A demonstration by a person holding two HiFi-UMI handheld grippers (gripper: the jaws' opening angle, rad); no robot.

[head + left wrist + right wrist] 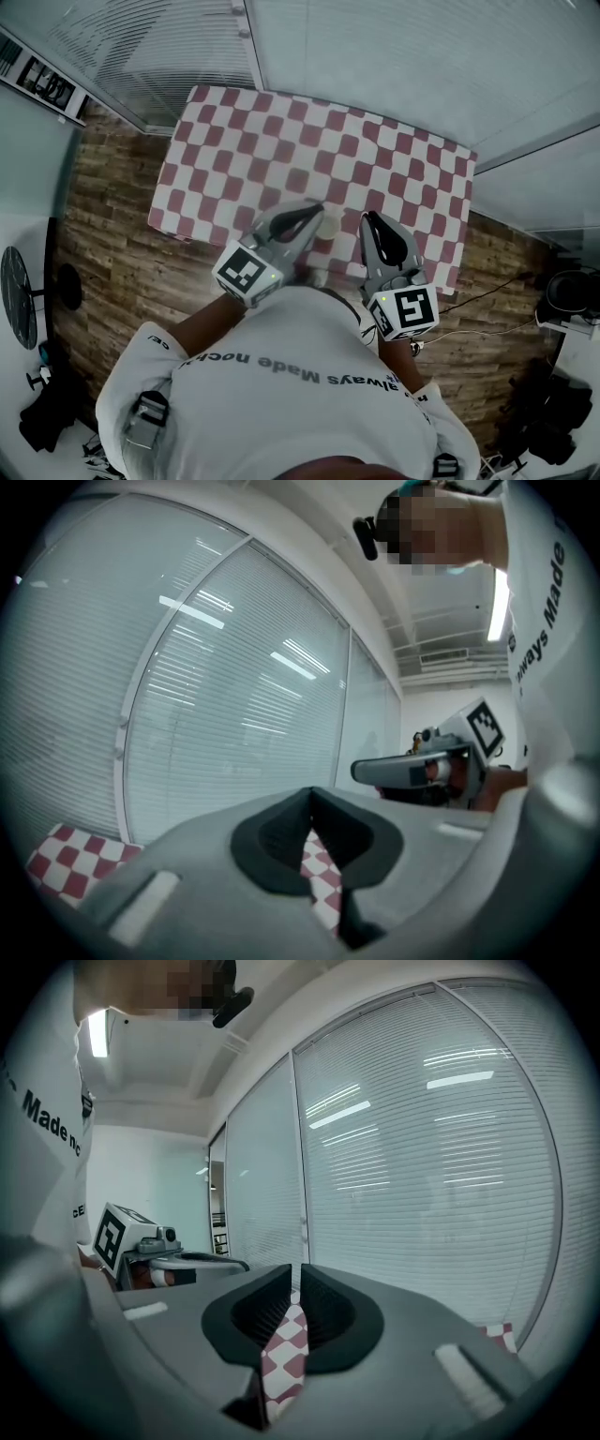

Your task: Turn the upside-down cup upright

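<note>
In the head view a small pale cup (327,225) sits on the red-and-white checked tablecloth (281,141), between the tips of both grippers. It is too small to tell which way up it stands. My left gripper (314,208) is shut with nothing in it; its jaws (309,794) meet above the cloth. My right gripper (370,217) is shut too, with only a thin slit between its jaws (298,1269) and nothing held. Both point level towards the blinds, above the table. Neither gripper view shows the cup.
The table stands against a glass wall with white blinds (375,56). Wooden floor (112,234) lies on both sides of it. A fan (19,295) and dark gear (562,291) sit at the far edges. Each gripper view shows the other gripper (412,771) (187,1260) beside it.
</note>
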